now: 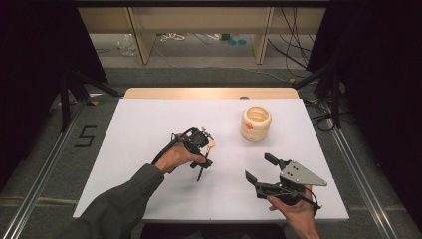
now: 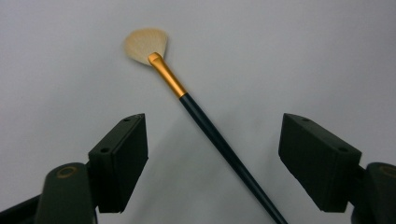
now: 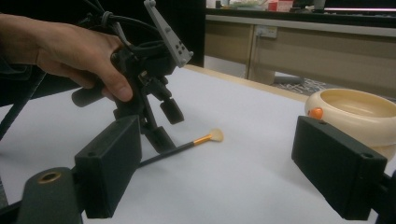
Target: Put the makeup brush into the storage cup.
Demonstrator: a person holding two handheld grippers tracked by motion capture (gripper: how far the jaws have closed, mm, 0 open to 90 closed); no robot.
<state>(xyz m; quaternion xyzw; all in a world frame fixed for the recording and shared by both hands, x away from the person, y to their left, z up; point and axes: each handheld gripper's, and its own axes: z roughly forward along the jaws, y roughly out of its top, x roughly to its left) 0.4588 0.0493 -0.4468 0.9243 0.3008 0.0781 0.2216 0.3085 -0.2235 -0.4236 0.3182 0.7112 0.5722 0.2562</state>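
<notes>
A fan brush point(image 2: 205, 121) with pale bristles, a gold ferrule and a dark handle lies flat on the white table point(image 1: 149, 129). My left gripper point(image 2: 212, 135) points down over it, open, with the handle running between its jaws and neither pad pressing on it. In the high view the left gripper point(image 1: 203, 149) sits just left of centre over the brush point(image 1: 201, 172). The right gripper view shows the left gripper point(image 3: 166, 125) straddling the brush point(image 3: 196, 141). My right gripper point(image 1: 260, 168) rests near the front right, open and empty, its jaws point(image 3: 217, 145) facing the brush.
A cream ridged pot point(image 1: 256, 123) with a small orange piece on its side stands at the back right; its rim point(image 3: 355, 109) shows close behind my right jaw. A wooden strip point(image 1: 209, 93) borders the table's far edge. Cables and table legs lie on the floor beyond.
</notes>
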